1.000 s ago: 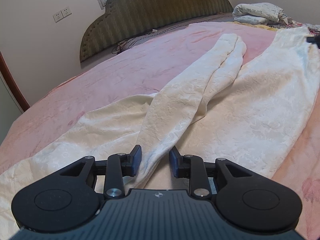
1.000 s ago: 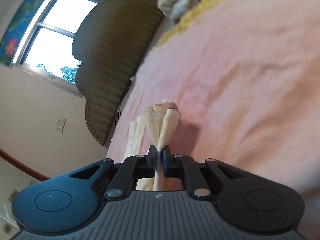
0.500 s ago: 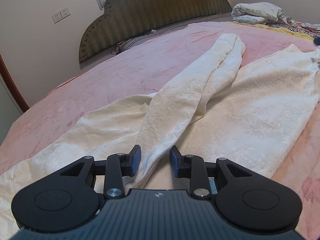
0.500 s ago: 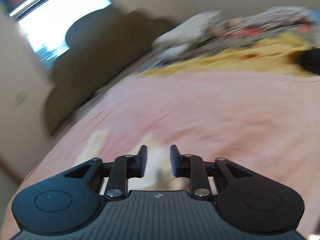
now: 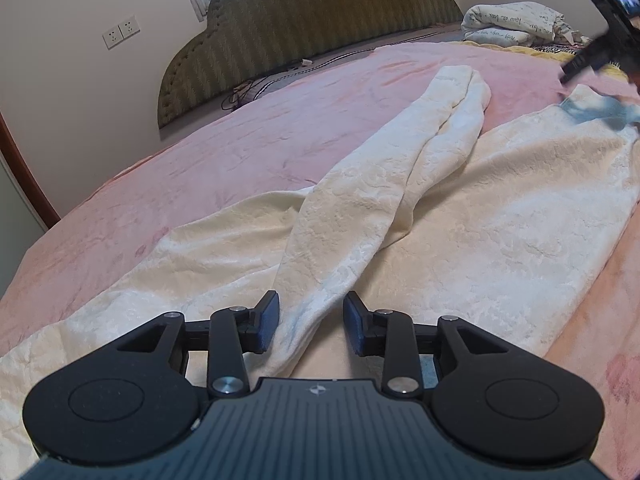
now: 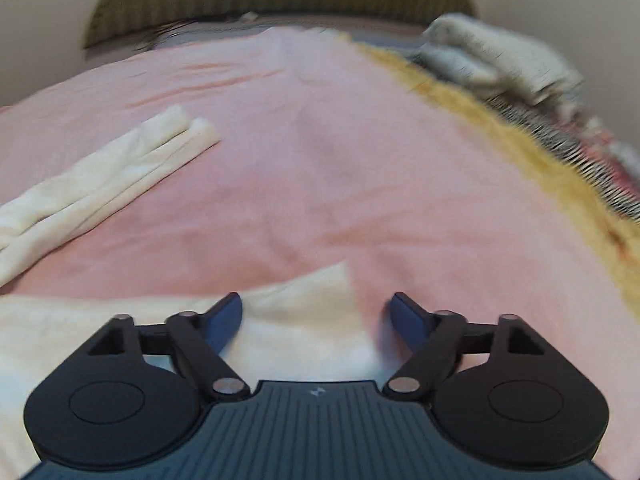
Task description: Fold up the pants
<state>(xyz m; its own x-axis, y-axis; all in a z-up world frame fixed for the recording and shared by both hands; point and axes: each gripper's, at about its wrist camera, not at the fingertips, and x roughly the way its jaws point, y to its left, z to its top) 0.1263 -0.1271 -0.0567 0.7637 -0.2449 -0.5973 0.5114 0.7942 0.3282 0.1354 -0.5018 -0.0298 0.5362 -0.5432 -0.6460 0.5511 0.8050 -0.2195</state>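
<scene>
Left wrist view: left gripper (image 5: 311,325) fingers opening, pants (image 5: 460,216) leg between, unpinched. Only right wrist view shows right gripper (image 6: 317,316) fingers: opening wide over pants corner.

The pants (image 5: 460,216), across the middle of the left wrist frame, are cream cloth with a raised, embossed pattern, soft and matt. The bedspread (image 5: 248,148) under them is pink cloth, smoother, with a faint sheen. The headboard (image 5: 296,28) at the upper centre is olive upholstery, ribbed and studded along its edge. The left gripper (image 5: 311,322) at the bottom is matt black plastic with shiny metal pins and dull blue pads.
</scene>
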